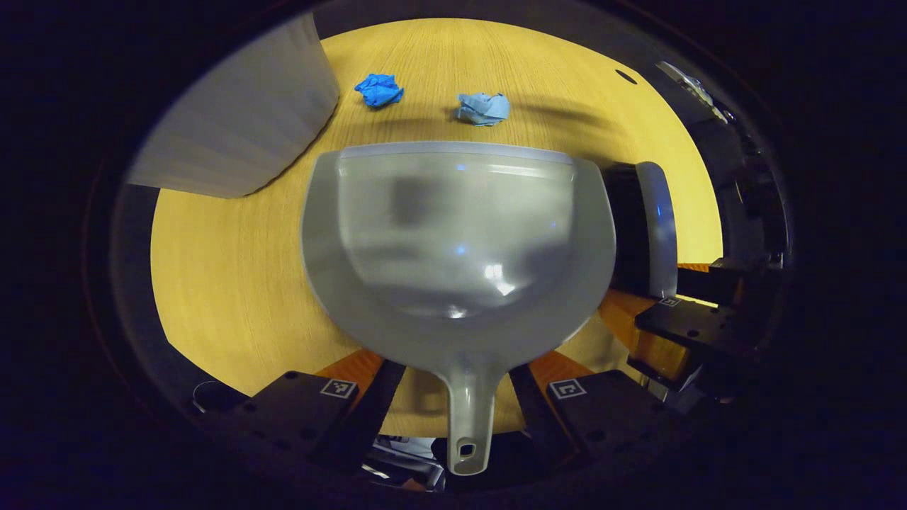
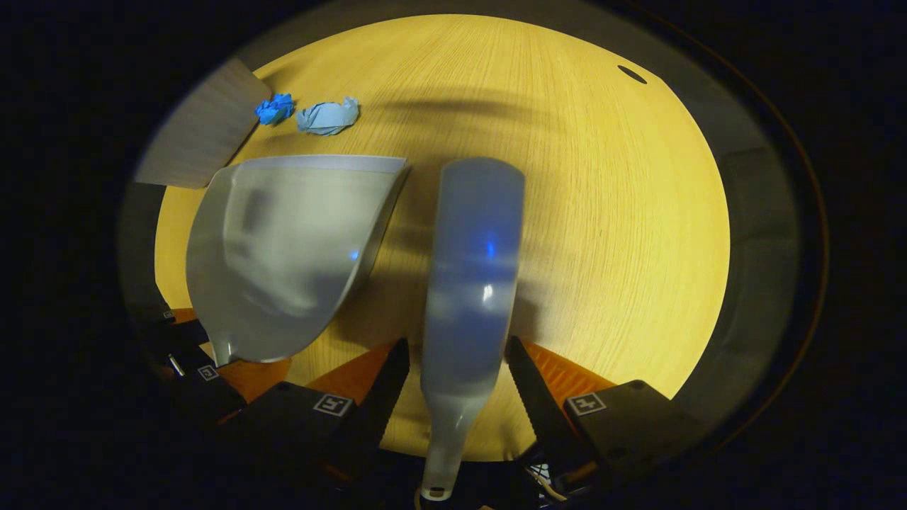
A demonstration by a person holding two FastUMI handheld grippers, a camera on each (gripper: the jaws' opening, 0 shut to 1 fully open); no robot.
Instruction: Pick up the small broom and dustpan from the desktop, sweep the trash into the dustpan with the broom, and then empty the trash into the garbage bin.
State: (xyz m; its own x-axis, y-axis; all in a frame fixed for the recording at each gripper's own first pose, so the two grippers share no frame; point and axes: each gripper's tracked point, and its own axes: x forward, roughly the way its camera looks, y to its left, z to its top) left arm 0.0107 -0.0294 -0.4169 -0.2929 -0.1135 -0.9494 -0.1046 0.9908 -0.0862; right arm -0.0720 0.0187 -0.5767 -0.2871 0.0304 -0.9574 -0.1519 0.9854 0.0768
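A grey dustpan [image 1: 453, 241] lies flat on the wooden desktop [image 1: 234, 283], its mouth facing two crumpled blue paper balls [image 1: 379, 90] [image 1: 483, 108] farther off. My left gripper [image 1: 457, 368] is open, its fingers on either side of the dustpan's thin handle [image 1: 471, 418] without touching it. The small broom [image 2: 471, 269] lies beside the dustpan [image 2: 283, 248], on its right. My right gripper [image 2: 458, 343] stands open astride the broom's narrow end. The broom [image 1: 655, 227] and the right gripper [image 1: 680, 319] also appear at the right of the left gripper view.
A pale grey bin [image 1: 241, 120] stands at the far left of the desk, close to the darker paper ball [image 2: 275, 108]. A small dark hole [image 2: 631, 74] sits in the desktop at the far right. Bare wood stretches right of the broom.
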